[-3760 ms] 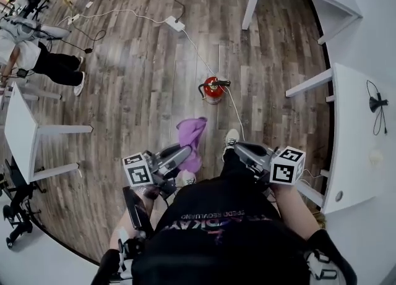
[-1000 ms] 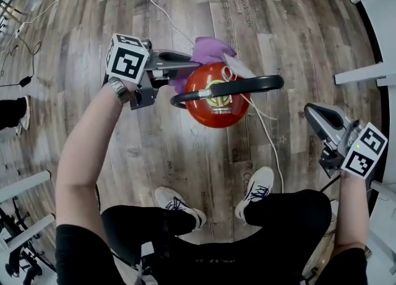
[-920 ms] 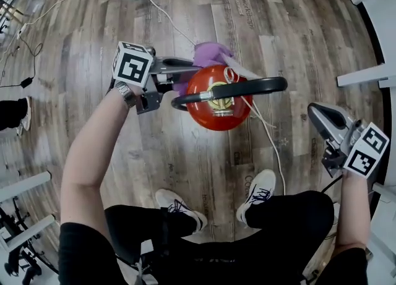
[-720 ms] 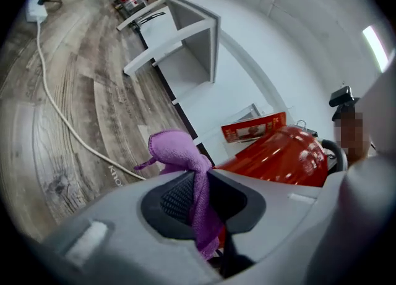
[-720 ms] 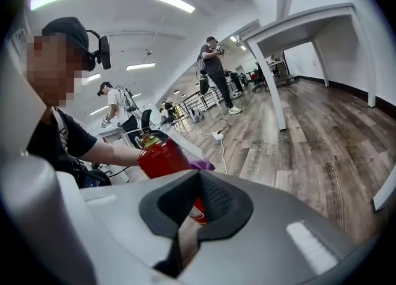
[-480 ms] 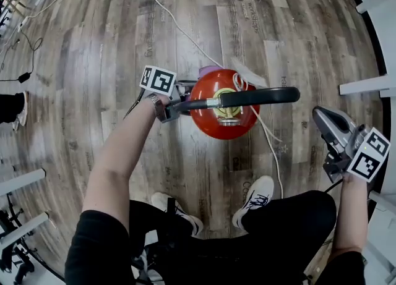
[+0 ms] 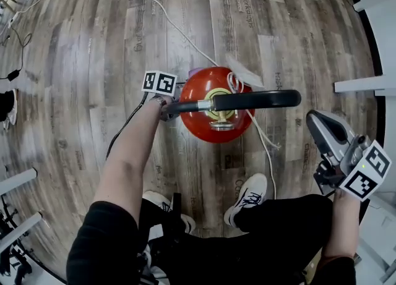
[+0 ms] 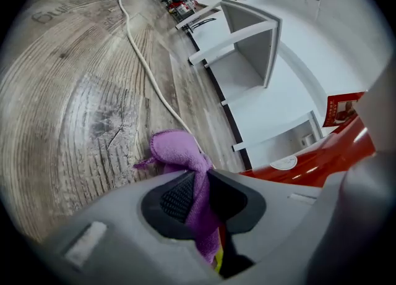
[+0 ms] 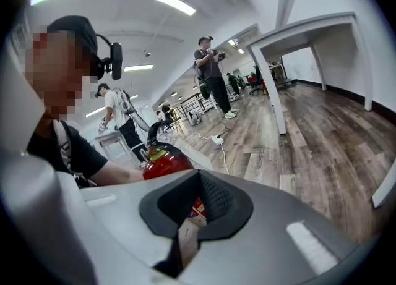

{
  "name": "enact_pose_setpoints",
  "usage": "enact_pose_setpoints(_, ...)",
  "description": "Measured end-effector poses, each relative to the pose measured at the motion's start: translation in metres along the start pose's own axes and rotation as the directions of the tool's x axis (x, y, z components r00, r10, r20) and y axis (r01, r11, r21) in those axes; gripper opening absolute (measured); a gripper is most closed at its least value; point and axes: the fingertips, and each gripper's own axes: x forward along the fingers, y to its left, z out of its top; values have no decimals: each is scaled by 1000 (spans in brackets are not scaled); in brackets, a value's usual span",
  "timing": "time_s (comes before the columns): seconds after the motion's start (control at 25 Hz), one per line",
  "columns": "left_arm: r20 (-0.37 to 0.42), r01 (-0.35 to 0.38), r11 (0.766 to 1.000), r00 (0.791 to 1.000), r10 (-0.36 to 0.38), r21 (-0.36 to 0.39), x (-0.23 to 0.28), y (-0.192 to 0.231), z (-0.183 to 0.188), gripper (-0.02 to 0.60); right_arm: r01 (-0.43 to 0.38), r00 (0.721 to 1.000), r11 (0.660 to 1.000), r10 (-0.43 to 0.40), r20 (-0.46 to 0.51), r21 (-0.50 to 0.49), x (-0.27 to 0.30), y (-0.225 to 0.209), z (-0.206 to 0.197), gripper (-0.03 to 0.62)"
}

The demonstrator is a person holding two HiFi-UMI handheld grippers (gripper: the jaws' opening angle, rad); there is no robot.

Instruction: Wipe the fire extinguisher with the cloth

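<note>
**Left tongs sank beside the extinguisher, cloth in grip**

Compared with a second earlier, the left tongs (image 8: 199, 198) had dropped from near the top of the red, glossy steel fire extinguisher (image 7: 199, 124) to low along its far-left side. In the head view only their marker cube and a sliver of body showed behind the black carrying handle (image 7: 247, 100). Their pads were closed on the purple microfibre cloth (image 8: 176, 154). A bunched tuft stuck out ahead, close to the grey wood-plank floor (image 7: 93, 61), with the red wall just to its right. Whether cloth and paint touched was not clear.

The extinguisher stood upright on the floor ahead of the person's shoes, between the two tongs. The right tongs (image 7: 325, 130) hung well off to its right, closed and empty.

The cloth looked light and limp, and a pinch on a gathered fold probably suited it, with loose fabric left free to drag. The cylinder looked heavy, rigid and slick. It would likely stay put under gentle strokes but could rock if pushed sideways. The handle seemed the sensible place to steady it.
</note>
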Motion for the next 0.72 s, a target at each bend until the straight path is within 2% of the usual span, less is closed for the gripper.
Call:
enact_pose_setpoints(0.08,8,51,999,999,-51,-9,-4,-12,2,58,-21,999,998,19,27,55,2,-2,1,3)
enact_pose_setpoints(0.16,29,173,984,985,-172,-30,-11,-41,8,58,-40,998,996,37,42,76,5,-1,2,3)
enact_pose_setpoints(0.24,47,327,944,945,-325,-37,-25,-84,18,58,-47,998,996,44,41,79,9,1,0,3)
enact_pose_setpoints(0.36,72,453,891,889,-452,-5,-59,-141,35,58,-56,997,996,53,52,72,13,5,2,3)
enact_pose_setpoints(0.56,97,547,823,821,-563,153,-116,-218,54,58,-60,995,996,54,80,67,11,10,6,3)
enact_pose_setpoints(0.72,74,552,763,792,-606,336,-156,-276,67,58,-64,996,997,61,60,51,15,20,3,3)
